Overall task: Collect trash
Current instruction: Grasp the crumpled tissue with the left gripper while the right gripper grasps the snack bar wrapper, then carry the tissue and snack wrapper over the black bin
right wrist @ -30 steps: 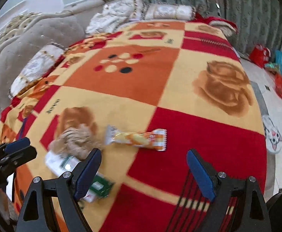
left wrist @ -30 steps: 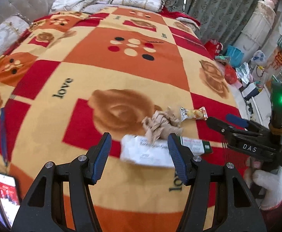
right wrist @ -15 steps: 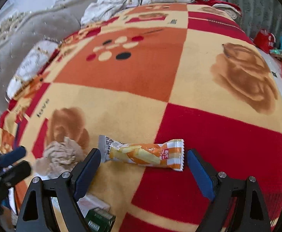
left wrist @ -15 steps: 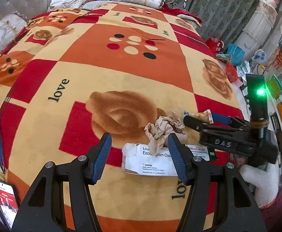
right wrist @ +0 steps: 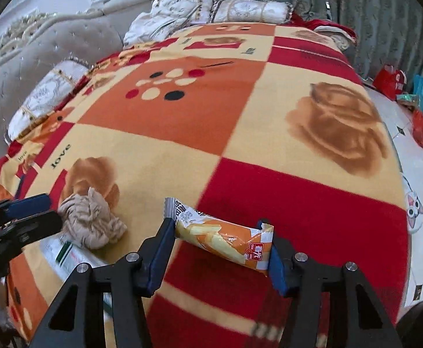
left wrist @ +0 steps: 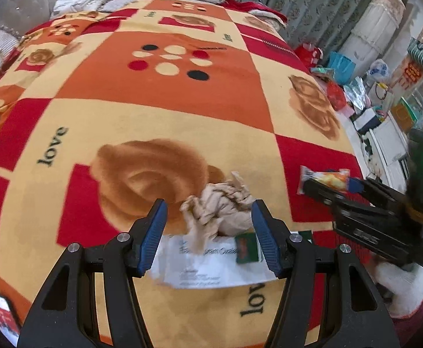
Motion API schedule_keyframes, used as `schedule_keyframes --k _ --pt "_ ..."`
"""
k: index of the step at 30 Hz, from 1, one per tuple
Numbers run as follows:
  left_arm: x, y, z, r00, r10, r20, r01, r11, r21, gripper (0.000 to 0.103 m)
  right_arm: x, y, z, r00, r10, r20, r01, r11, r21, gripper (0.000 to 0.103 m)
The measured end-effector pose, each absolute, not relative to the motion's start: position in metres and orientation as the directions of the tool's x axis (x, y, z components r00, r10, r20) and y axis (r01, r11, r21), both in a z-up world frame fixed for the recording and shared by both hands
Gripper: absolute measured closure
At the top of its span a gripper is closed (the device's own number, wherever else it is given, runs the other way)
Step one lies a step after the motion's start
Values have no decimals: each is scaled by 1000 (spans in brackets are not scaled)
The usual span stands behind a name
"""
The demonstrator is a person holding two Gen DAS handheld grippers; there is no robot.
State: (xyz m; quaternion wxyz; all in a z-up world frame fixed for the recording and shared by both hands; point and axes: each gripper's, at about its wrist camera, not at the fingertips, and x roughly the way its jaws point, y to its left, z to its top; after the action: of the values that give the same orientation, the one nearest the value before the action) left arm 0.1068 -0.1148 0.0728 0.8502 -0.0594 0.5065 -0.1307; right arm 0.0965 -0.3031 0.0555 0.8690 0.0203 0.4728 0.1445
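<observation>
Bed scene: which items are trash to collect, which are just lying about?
Trash to collect:
- orange-and-white snack wrapper
- crumpled beige paper ball
- flattened white medicine box with green end

Just lying about:
- patterned orange-red fleece blanket
- white embroidered pillows
- phone with lit screen
- bags on floor

Patterned blanket [left wrist: 159, 110], pillows [right wrist: 249, 10], perhaps phone [left wrist: 1, 314]

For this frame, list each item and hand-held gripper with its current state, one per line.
Right hand-held gripper: jaws closing on the snack wrapper.
Snack wrapper: sealed, between the pads.
Left hand-held gripper: open, straddling the crumpled paper.
Crumpled paper: balled, on the blanket.
White box: flat, under the paper.
</observation>
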Motion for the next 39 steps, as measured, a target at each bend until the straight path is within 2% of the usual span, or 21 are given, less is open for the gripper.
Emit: schedule_keyframes --k 6,7,11,24,39 --pt "119 -137 53 370 -283 -885 191 955 -225 46 68 -327 66 519 299 -801 -218 952 214 47" --pt "119 -138 52 366 -283 -887 191 955 -226 60 63 -330 66 519 304 -799 -216 951 222 47" --pt "114 -135 58 387 -282 -878 173 957 -232 69 47 -336 68 523 313 -793 -213 949 234 47" --pt "65 -155 128 506 -328 -798 240 942 -236 70 -3 -352 96 581 306 -754 -219 951 217 47" --pt "7 -263 132 472 -409 -781 399 889 -224 70 -64 -431 102 627 196 -754 -83 979 186 47"
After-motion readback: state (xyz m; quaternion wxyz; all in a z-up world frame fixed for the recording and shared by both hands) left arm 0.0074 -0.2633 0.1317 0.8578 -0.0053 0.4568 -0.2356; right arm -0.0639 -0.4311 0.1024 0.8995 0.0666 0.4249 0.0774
